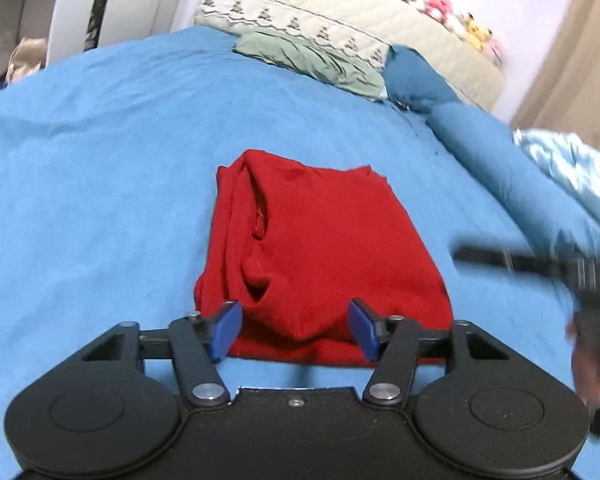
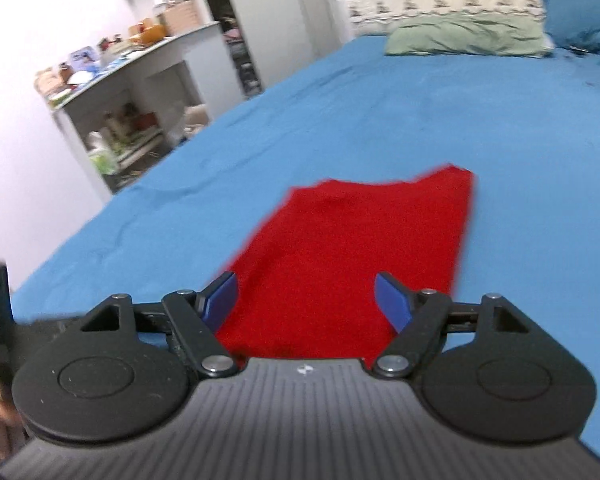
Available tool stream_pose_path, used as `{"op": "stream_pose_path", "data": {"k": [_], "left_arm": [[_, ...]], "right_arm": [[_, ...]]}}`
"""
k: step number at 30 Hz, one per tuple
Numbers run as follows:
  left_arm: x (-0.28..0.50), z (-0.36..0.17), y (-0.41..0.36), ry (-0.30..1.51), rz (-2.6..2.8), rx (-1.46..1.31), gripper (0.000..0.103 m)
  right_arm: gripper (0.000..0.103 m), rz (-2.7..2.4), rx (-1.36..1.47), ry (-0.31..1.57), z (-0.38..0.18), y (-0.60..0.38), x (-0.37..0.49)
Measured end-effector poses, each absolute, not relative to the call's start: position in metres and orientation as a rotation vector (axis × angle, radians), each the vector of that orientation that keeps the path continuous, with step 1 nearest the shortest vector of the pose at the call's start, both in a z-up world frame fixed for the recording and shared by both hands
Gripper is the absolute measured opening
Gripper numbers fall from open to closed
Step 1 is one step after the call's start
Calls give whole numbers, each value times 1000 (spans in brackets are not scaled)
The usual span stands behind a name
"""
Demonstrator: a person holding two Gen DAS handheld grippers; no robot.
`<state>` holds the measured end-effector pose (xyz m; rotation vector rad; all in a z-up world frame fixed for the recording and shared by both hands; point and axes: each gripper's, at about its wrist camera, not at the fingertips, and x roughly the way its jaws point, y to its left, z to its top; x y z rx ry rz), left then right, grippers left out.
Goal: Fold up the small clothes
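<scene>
Left gripper [image 1: 296, 330] and right gripper [image 2: 306, 302] both released over folded red garment [image 1: 316, 256] on bed [image 1: 100, 160]; your next grab: near edge.

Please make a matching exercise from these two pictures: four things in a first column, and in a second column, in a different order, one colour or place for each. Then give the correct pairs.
Things:
1. folded garment
2. bed sheet
3. pillow
4. soft toys

Colour or place:
A. pale green, at the head of the bed
B. red, lying in the middle of the bed
C. in a row on top of the cream headboard
D. bright blue, spread over the mattress

Right pairs: 1-B, 2-D, 3-A, 4-C
</scene>
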<state>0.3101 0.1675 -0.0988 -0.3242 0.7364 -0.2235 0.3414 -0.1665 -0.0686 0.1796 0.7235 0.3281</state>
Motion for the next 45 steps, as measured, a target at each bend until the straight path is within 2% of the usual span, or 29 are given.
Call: {"op": "stream_pose_path", "data": {"k": [2, 5, 7, 8, 9, 15, 22, 25, 29, 34, 35, 37, 39, 40, 41, 42, 45], "left_arm": [[314, -100, 166, 754, -198, -323, 62], [324, -106, 168, 779, -173, -347, 54], [330, -111, 170, 800, -157, -374, 43], [331, -111, 170, 811, -148, -379, 25], [333, -113, 171, 822, -143, -383, 16], [330, -104, 170, 806, -132, -344, 13], [319, -72, 172, 693, -132, -171, 9], [312, -91, 171, 719, -98, -78, 9], [318, -137, 167, 793, -66, -107, 7], [316, -131, 154, 781, -47, -30, 7], [315, -127, 155, 781, -51, -24, 10], [311, -113, 160, 764, -56, -26, 30], [311, -94, 165, 726, -75, -32, 77], [316, -87, 166, 706, -86, -40, 87], [323, -79, 167, 685, -104, -48, 103], [331, -73, 167, 674, -121, -49, 103], [376, -74, 169, 730, -184, -76, 103]], "right_arm": [[91, 300, 180, 738, -82, -176, 328], [91, 267, 196, 763, -101, -187, 307], [91, 247, 184, 778, -113, -185, 298], [91, 236, 164, 783, -119, -181, 296], [91, 222, 136, 789, -125, -175, 294], [91, 136, 77, 783, -154, -153, 293], [88, -63, 27, 731, -153, -156, 295], [88, -76, -35, 688, -143, -156, 283], [88, -78, -77, 773, -161, -160, 286], [89, -48, 3, 816, -169, -177, 284], [89, -32, -1, 820, -166, -178, 284], [89, 4, 7, 824, -156, -183, 281], [91, 46, 46, 811, -141, -194, 276], [93, 67, 70, 803, -131, -198, 276], [99, 94, 96, 800, -121, -204, 278], [103, 116, 118, 808, -112, -209, 285], [103, 147, 171, 811, -90, -217, 306]]}}
